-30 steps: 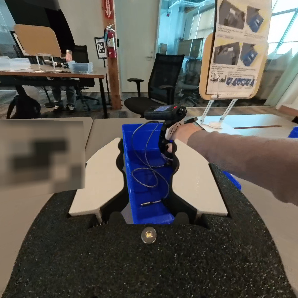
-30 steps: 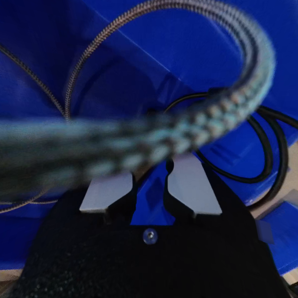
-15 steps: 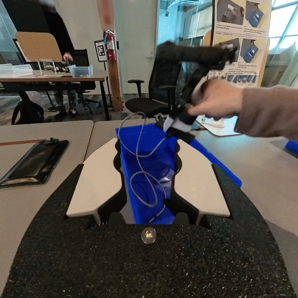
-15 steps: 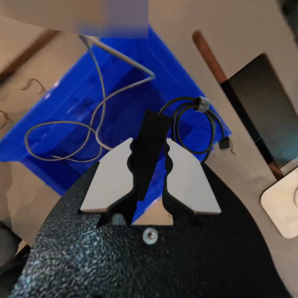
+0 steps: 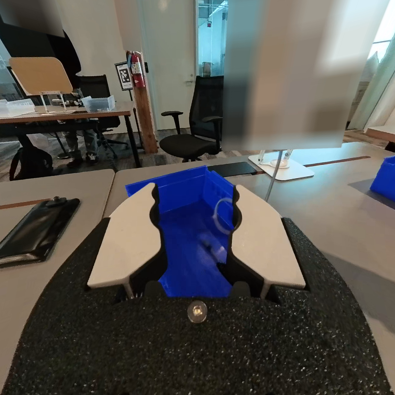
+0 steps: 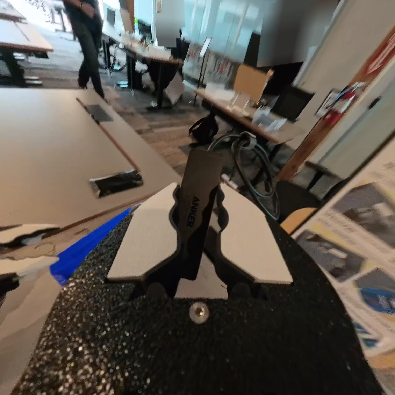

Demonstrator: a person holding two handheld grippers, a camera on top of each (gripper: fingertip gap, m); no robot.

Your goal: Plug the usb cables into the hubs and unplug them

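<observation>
My right gripper (image 6: 197,188) is shut on a black USB hub (image 6: 198,192) and holds it up in the air, tilted. The hub's own black cable (image 6: 256,171) hangs coiled behind it, bound by a grey tie. My left gripper (image 5: 195,188) is open and empty, with the blue bin (image 5: 183,192) between its fingers. A grey braided USB cable (image 5: 222,213) lies blurred at the bin's right side, with its plug (image 5: 211,248) on the bin floor. A strand of it (image 5: 272,181) rises past the bin's right wall and out of view.
A black pouch (image 5: 36,230) lies on the table to the left. A white stand base (image 5: 282,168) and a black pad (image 5: 230,168) are behind the bin. A second blue bin (image 5: 384,181) is at the far right. A poster board (image 6: 342,235) stands close on the right. The tips of one gripper are about 35 centimeters away from the tips of the other.
My right gripper has lifted the hub out of the bin and swung away, leaving the left wrist view. The braided cable has been dragged toward the bin's right side.
</observation>
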